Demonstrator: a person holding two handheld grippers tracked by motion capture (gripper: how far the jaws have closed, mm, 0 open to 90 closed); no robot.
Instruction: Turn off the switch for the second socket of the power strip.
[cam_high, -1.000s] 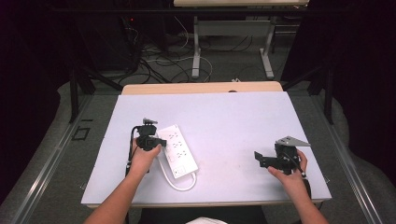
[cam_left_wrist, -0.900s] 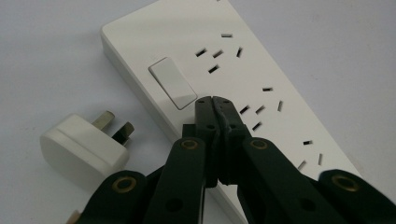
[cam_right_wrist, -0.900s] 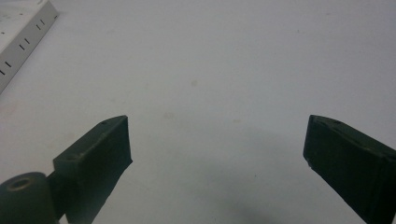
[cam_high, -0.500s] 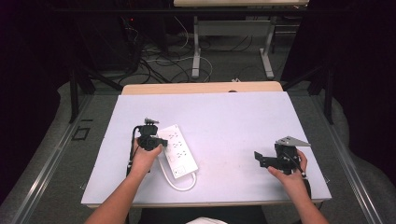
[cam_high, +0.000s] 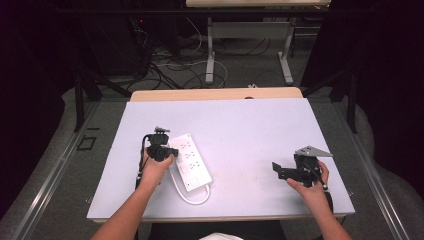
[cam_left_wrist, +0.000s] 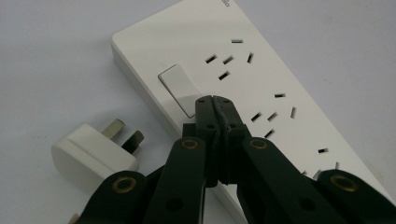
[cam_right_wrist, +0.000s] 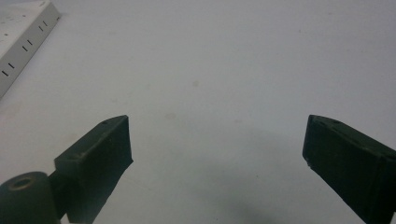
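A white power strip (cam_high: 192, 160) lies on the left half of the pale table (cam_high: 250, 125), its white cable (cam_high: 194, 198) looping off the near end. My left gripper (cam_high: 167, 152) is shut, with nothing held. In the left gripper view its closed tips (cam_left_wrist: 214, 100) rest at the lower edge of the strip's (cam_left_wrist: 266, 70) white rocker switch (cam_left_wrist: 176, 85); whether they press it I cannot tell. The white plug (cam_left_wrist: 93, 154) lies beside the strip, pins bare. My right gripper (cam_high: 276, 170) stands open over bare table at the right, its jaws (cam_right_wrist: 217, 140) wide apart with nothing between them.
A corner of the power strip (cam_right_wrist: 23, 32) shows at the top left of the right gripper view. Beyond the table's far edge are a wooden board (cam_high: 215, 94), floor cables (cam_high: 175, 65) and desk legs (cam_high: 210, 45).
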